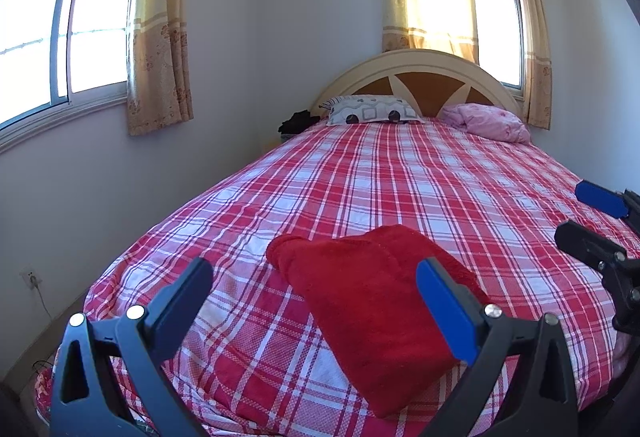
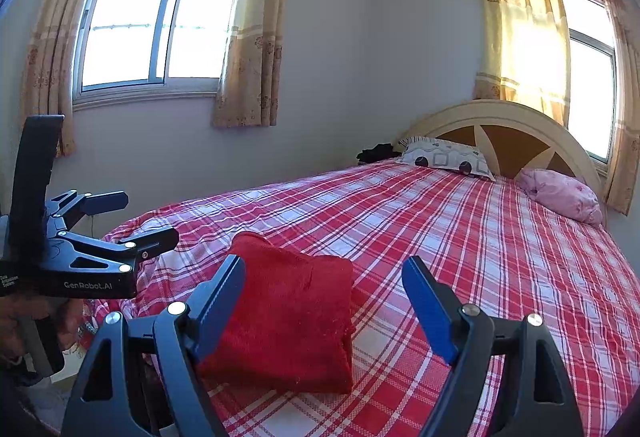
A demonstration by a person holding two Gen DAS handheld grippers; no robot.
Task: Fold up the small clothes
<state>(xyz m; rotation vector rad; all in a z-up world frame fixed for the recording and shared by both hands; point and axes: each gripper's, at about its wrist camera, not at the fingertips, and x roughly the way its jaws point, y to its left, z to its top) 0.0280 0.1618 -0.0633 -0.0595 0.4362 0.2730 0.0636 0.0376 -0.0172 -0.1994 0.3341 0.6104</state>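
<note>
While both claws hover empty: one red garment (image 2: 288,313), folded, on bed (image 2: 480,257).
Left claw (image 1: 316,301) wide apart, right claw (image 2: 324,301) wide apart; compact bundle near foot edge; folding looks finished, no other clothes visible.

The folded garment (image 1: 372,313) lies on the bed (image 1: 400,177) just ahead of the left gripper (image 1: 314,285), between and below its spread fingers, nearer the right one; from the right gripper (image 2: 324,279) it lies ahead and to the left, partly behind the left finger; the left gripper stands to the right gripper's left, off the bed's edge; far ahead, at the headboard (image 1: 416,77), a pillow (image 1: 372,109) lies left and a bundled quilt (image 1: 488,121) right; windows (image 1: 60,25) stand beyond.
</note>
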